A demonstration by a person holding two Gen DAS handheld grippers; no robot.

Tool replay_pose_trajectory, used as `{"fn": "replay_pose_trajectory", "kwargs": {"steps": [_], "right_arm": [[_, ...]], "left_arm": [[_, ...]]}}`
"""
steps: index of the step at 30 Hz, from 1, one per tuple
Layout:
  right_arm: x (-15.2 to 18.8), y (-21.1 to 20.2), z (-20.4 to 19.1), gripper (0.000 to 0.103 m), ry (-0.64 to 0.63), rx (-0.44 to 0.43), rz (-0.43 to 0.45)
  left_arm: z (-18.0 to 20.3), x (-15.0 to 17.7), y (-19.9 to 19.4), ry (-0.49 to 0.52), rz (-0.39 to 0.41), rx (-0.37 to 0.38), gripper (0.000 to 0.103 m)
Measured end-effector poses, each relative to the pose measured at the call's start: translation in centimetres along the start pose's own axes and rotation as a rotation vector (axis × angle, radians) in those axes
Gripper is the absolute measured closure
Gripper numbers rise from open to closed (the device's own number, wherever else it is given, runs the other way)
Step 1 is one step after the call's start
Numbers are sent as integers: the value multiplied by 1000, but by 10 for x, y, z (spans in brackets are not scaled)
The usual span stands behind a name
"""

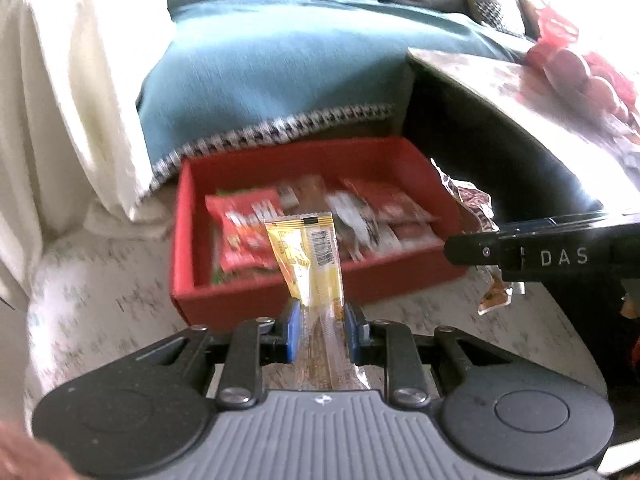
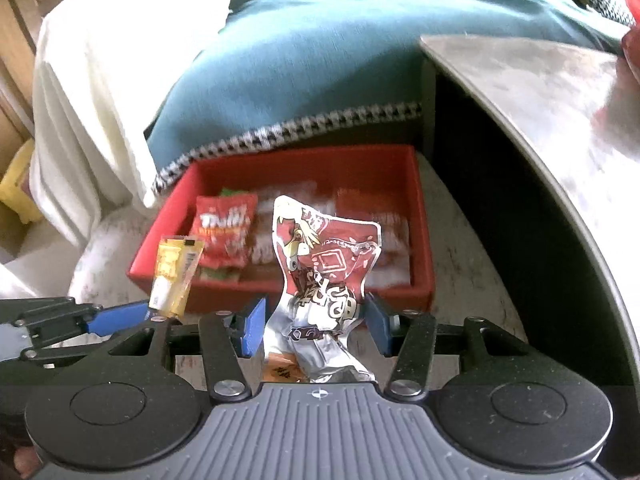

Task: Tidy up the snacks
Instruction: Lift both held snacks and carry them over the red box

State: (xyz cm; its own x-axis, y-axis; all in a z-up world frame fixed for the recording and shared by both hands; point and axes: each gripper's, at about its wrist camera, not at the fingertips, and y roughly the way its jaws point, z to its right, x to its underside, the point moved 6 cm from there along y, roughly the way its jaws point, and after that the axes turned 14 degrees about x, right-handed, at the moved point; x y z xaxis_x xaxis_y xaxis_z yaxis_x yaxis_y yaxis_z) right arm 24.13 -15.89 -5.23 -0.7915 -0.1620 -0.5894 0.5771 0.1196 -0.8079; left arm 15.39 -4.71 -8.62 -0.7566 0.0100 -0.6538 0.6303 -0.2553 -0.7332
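A red box (image 1: 192,216) (image 2: 420,208) sits on the pale rug against the sofa and holds several snack packets, among them a red packet (image 1: 244,236) (image 2: 224,232). My left gripper (image 1: 320,334) is shut on a yellow snack packet (image 1: 308,256), held upright just before the box's near wall; it also shows in the right wrist view (image 2: 172,268). My right gripper (image 2: 316,330) is shut on a crumpled dark red and silver snack packet (image 2: 324,280), held upright in front of the box; it also shows in the left wrist view (image 1: 472,200), right of the box.
A teal-covered sofa (image 1: 280,60) (image 2: 320,60) stands behind the box, with a white cloth (image 1: 60,80) (image 2: 100,80) at its left. A low table (image 1: 520,92) (image 2: 552,92) with a dark base rises on the right and carries red items (image 1: 572,68).
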Motion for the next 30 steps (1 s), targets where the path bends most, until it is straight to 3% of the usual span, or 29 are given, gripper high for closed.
{"fn": "replay_pose_trajectory", "kwargs": {"steps": [8,15,30], "right_arm": [[-29,19,-9,43,-10,18,23],[-55,52,-9,43,-12,63,27],[-51,106,-14,43,-71,128,-42]], "left_arm": [[-23,-40,11,3,58,-76,85],[-43,-66,40,-9,63,-104,85],[-63,-61,86,-26,-3,-118,85]]}}
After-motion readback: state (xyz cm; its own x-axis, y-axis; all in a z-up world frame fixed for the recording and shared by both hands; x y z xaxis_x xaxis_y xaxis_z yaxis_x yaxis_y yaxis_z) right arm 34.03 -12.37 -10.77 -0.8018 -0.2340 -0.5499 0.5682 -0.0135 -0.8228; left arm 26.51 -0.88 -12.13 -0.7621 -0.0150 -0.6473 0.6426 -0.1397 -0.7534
